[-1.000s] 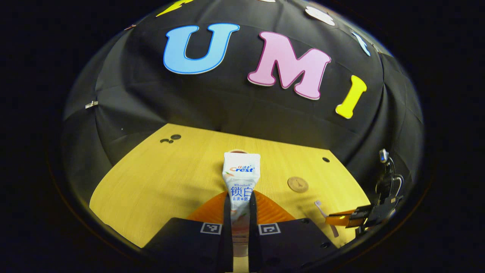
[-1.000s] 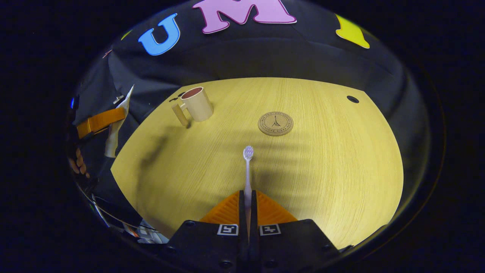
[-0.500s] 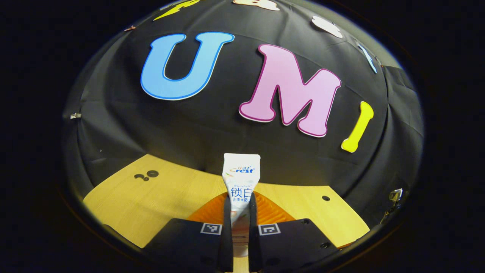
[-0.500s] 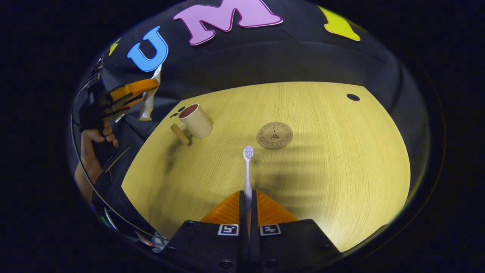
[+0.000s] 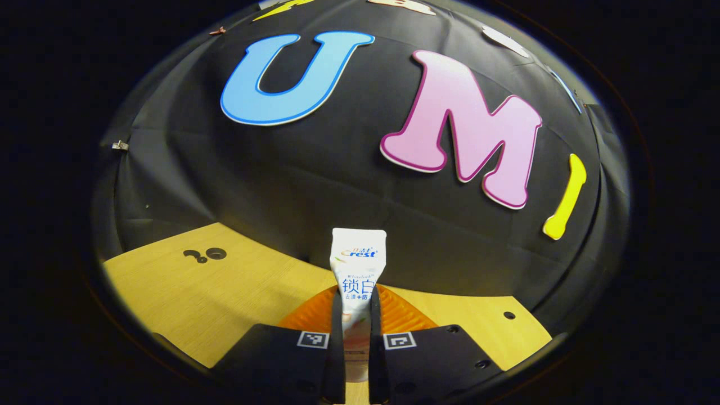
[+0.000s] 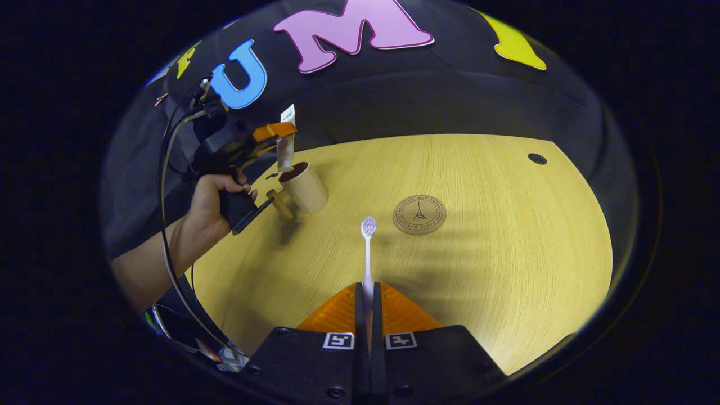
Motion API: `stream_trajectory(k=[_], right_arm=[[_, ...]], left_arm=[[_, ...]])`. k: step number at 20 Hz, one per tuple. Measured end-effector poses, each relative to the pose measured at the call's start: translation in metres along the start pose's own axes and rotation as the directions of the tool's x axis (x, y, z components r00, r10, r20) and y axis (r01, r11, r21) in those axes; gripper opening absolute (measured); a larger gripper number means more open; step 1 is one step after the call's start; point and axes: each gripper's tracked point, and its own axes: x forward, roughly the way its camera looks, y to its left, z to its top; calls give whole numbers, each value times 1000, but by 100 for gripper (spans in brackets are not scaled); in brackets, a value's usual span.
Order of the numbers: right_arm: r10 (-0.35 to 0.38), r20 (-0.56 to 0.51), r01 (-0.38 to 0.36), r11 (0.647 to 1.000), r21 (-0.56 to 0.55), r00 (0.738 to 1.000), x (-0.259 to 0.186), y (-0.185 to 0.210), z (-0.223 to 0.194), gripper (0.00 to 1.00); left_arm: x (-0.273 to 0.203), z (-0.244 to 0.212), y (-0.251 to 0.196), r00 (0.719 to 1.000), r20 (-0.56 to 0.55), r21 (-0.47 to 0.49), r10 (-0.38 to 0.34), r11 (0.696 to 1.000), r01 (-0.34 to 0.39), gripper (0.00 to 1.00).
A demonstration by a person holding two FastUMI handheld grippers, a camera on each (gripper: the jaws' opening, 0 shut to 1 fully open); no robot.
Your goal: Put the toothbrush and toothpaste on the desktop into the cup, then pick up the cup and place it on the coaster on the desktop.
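Observation:
In the left gripper view my left gripper [image 5: 356, 306] is shut on a white toothpaste tube [image 5: 358, 264] that stands upright between its orange fingers. The right gripper view shows that same left gripper [image 6: 275, 134] at the far left, holding the toothpaste tube [image 6: 286, 140] cap down just above the mouth of a beige cup [image 6: 306, 187] with a wooden handle. My right gripper [image 6: 368, 295] is shut on the handle of a white toothbrush [image 6: 367, 247], whose head points forward above the table. A round brown coaster [image 6: 419, 214] lies to the right of the cup.
A person's hand [image 6: 211, 194] and forearm hold the left gripper, with a cable hanging from it. The wooden table [image 6: 478, 253] has small dark holes near its far edges [image 6: 536, 158]. The black cloth wall stands close behind the table.
The left gripper has carried the toothpaste tube rightward and forward, from off the table's left edge to above the cup. The right gripper still holds the toothbrush, shifted slightly.

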Motion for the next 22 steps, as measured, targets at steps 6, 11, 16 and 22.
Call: stream_trajectory(k=[6,11,16,22], right_arm=[[13,6,-13,1000,15,1000,7,1,-3,6],[14,22,-15,1000,26,1000,11,2,3,6],[50,106,-53,998,21,993,24,18,51,6],[140,234,-140,990,-14,962,55,66,131,5]], left_arm=[[10,-27,12,999,-26,81,30,996,-28,24],[9,-43,15,998,-57,148,35,989,-26,33],[-90,-28,18,998,-47,205,46,978,-35,99],[-207,-76,23,980,-186,193,70,981,-34,98]])
